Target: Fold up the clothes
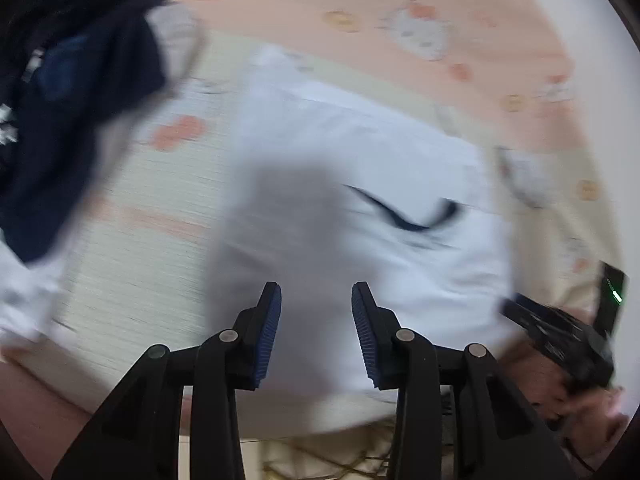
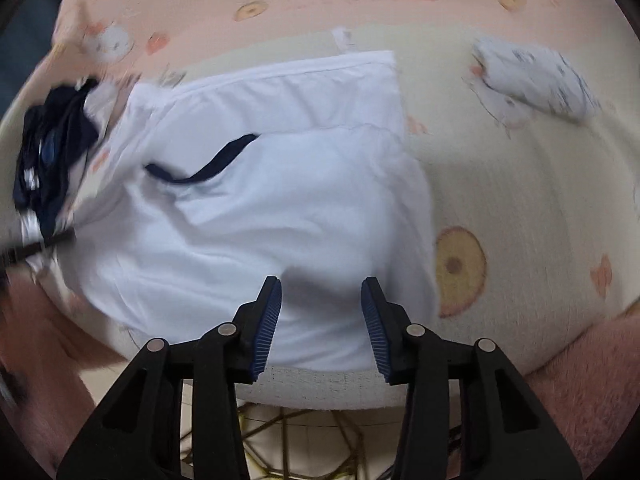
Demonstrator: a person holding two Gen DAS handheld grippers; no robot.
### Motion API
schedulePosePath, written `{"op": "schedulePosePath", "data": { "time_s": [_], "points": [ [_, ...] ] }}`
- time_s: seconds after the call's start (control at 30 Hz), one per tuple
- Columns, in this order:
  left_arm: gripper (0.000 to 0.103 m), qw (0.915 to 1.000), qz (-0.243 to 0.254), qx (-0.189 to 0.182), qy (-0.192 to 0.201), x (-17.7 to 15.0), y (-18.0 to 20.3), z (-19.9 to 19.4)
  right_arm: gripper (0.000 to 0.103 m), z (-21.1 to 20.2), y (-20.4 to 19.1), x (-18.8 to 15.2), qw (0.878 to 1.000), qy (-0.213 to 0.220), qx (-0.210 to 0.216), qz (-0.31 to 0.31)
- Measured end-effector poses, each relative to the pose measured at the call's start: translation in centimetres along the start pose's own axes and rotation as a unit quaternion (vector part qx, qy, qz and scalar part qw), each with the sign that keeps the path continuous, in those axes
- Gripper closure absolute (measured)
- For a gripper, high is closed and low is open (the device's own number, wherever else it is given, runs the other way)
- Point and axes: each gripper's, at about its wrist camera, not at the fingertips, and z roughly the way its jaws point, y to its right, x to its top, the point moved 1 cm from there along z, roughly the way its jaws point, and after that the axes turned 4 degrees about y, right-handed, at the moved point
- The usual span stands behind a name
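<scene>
White cotton shirt [image 2: 280,200], smooth, roughly folded into a rectangle with a navy collar, lies on a cream and peach cartoon-print bed [image 2: 520,184]. Both the left gripper [image 1: 316,320] and right gripper [image 2: 321,316] hover above it, jaws apart and empty. Only the right view shows a small folded white garment [image 2: 536,80]; the left shows a crumpled navy garment [image 1: 80,112] closer.

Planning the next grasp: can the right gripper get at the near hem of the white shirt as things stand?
Probably yes. The right gripper points down with open fingers right over the near edge of the white shirt, nothing between them. The dark garment lies off to the far left, clear of that edge.
</scene>
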Motion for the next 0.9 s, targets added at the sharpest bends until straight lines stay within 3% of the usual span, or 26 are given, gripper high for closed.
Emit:
{"op": "schedulePosePath", "data": {
  "time_s": [0.07,0.17,0.27,0.3,0.37,0.6,0.8,0.9],
  "points": [
    [0.064,0.9997,-0.008,0.021,-0.013,0.9,-1.5,0.6,0.060,1.2,-0.7,-0.2,0.999,-0.025,-0.030,-0.018],
    [0.064,0.9993,-0.017,-0.027,-0.020,1.8,-2.8,1.2,0.060,0.4,-1.5,0.3,0.999,-0.017,-0.032,-0.022],
    [0.067,0.9963,-0.039,-0.068,-0.036,2.6,-4.5,2.4,0.060,-1.4,-5.0,2.0,0.997,0.013,0.030,-0.064],
    [0.073,0.9948,-0.046,-0.083,-0.038,2.8,-5.0,2.5,0.060,-1.5,-6.6,2.4,0.996,0.012,0.047,-0.080],
    [0.074,0.9914,-0.067,-0.106,-0.037,2.8,-5.9,2.6,0.060,-1.6,-9.9,3.3,0.991,0.010,0.082,-0.109],
    [0.075,0.9939,-0.090,-0.053,-0.035,0.0,-6.9,0.4,0.060,2.8,-19.2,6.2,0.973,-0.043,0.174,-0.146],
    [0.078,0.9963,-0.030,-0.055,-0.058,-1.0,-3.9,0.9,0.062,6.8,-24.3,7.9,0.954,-0.106,0.218,-0.176],
    [0.080,0.9946,-0.028,-0.074,-0.066,-0.9,-3.7,1.3,0.063,8.7,-25.3,9.3,0.954,-0.127,0.207,-0.177]
  ]
}}
